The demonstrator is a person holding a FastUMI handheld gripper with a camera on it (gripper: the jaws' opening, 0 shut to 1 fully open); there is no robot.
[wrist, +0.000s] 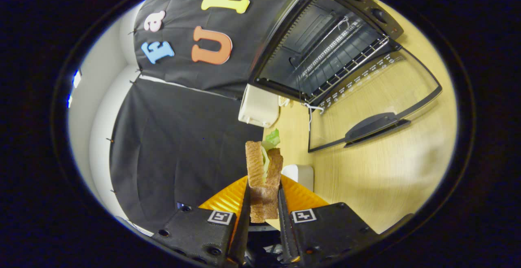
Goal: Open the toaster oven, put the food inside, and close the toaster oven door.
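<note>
Tongs point(263, 203) closed on sandwich point(263, 174), one finger pressing each bread side, long axis pointing straight ahead. Toaster oven point(325, 44) at about one o'clock beyond, door point(374, 97) dropped open over surface point(378, 170). Probably needs swing right toward rack point(346, 56).

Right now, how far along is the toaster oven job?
Opening looks done: the toaster oven has its door swung fully down, with the wire rack exposed. In hand: the gripper is shut on the sandwich, held up above the orange plate and well short of the oven. Left: carry the sandwich onto the rack, let go, then close the door.
</note>
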